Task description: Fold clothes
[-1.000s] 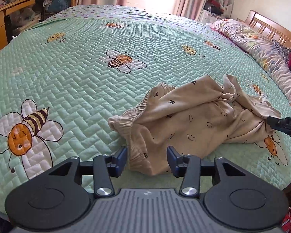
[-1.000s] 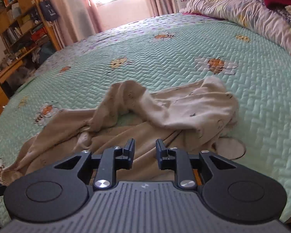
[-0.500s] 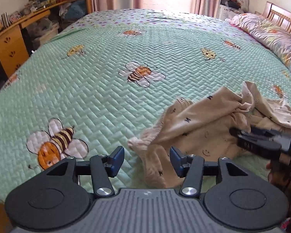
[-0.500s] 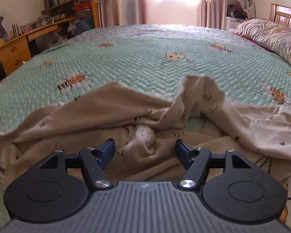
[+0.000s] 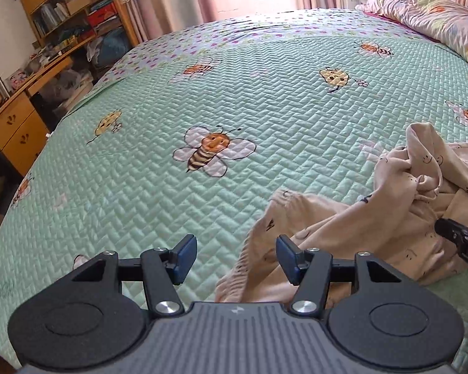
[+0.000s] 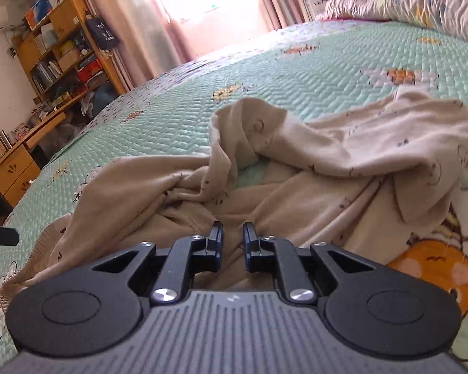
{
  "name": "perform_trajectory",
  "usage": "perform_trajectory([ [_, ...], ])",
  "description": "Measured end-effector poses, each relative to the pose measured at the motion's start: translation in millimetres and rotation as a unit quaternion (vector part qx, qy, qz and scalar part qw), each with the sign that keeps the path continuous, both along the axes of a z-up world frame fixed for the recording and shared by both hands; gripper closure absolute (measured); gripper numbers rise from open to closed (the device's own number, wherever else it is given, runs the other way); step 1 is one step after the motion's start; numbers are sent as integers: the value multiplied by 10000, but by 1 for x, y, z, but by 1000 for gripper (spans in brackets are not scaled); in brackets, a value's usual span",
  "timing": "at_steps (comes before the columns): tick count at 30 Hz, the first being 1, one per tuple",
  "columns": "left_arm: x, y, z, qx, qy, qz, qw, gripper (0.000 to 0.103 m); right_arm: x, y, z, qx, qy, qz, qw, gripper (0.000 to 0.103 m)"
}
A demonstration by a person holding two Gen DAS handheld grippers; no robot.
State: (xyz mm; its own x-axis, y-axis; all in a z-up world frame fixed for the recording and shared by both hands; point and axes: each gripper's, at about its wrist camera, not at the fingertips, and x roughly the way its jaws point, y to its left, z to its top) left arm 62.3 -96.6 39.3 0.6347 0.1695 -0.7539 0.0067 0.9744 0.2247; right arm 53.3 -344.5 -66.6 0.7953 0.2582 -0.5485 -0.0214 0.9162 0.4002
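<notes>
Garment (image 6: 296,168) crumpled on bed (image 5: 234,93); right gripper (image 6: 233,238) just narrowed onto fold; left gripper (image 5: 236,257) widened, shifted left, empty.

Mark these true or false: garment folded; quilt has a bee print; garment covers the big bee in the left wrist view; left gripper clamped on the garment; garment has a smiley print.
1. The beige garment lies neatly folded. False: it is crumpled and bunched.
2. The green bedspread has a bee print. True.
3. The garment covers the big bee. False: the bee is fully visible, and the garment lies to its right, apart from it.
4. The left gripper is clamped on the garment. False: its jaws stand wide and have just been opening. The garment's edge shows in the gap, but the pads are not pressing it.
5. The garment has a smiley print. True.
</notes>
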Motion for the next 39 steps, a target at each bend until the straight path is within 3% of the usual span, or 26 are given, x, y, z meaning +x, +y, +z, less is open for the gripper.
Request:
perform_trajectory([
  [7, 23, 4, -18, -124, 197, 66, 9997, 43, -2, -1, -5, 210, -35, 114, 9997, 78],
  [10, 29, 11, -25, -445, 388, 25, 9983, 43, -1, -2, -4, 324, 9, 142, 9994, 72],
  [12, 32, 17, -26, -651, 430, 53, 9969, 43, -1, -4, -5, 537, 17, 191, 9984, 58],
  [13, 33, 20, -26, -753, 427, 82, 9962, 43, -1, -5, -5, 643, 12, 223, 9977, 56],
  [19, 41, 39, -25, -1317, 416, 257, 9901, 40, -1, -7, -6, 822, 2, 242, 9963, 54],
  [27, 60, 33, -45, -1006, 541, 365, 9928, 43, -1, -8, -7, 935, -9, 250, 9953, 53],
  [28, 61, 34, -50, -1029, 609, 364, 9922, 47, -1, -7, -7, 939, -15, 257, 9952, 52],
  [30, 63, 33, -58, -1085, 735, 338, 9908, 75, -1, -6, -7, 937, -34, 279, 9952, 49],
  [31, 62, 31, -61, -1137, 774, 258, 9902, 99, -1, -5, -7, 913, -51, 296, 9954, 48],
  [32, 60, 28, -64, -1148, 785, 180, 9901, 98, -1, -4, -6, 861, -68, 306, 9958, 47],
  [37, 44, 4, -63, -489, 346, 82, 9982, 99, -3, 9, -2, 400, -169, 358, 9984, 44],
  [39, 38, 2, -47, -342, -101, 263, 9990, 99, -4, 11, 0, 306, -215, 359, 9987, 44],
])
